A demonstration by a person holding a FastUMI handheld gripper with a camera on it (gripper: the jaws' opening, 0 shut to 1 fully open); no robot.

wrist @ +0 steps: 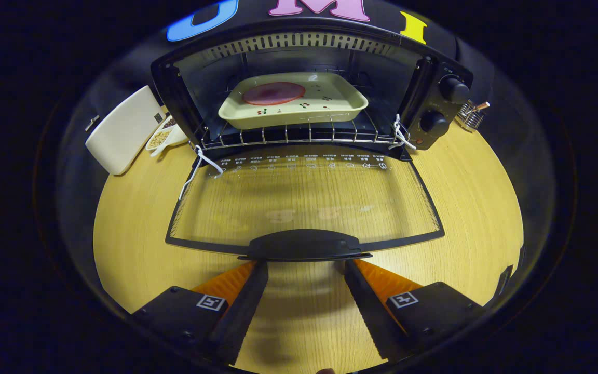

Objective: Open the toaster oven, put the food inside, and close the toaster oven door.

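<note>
Toaster oven (pixel 436 111), door (pixel 304 200) down flat, tray (pixel 330 106) of food on rack; gripper (pixel 301 270) fingers apart just under door handle (pixel 304 245).

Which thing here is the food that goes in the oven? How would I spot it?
Find the black toaster oven on the wooden table, its glass door folded down flat. On the wire rack inside sits a pale tray. The food is the flat reddish round slice lying in it.

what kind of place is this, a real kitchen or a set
Likely a staged kitchen booth: a toaster oven with its door open on a wooden table, black cloth behind. The open gripper sits at the door handle.
</note>
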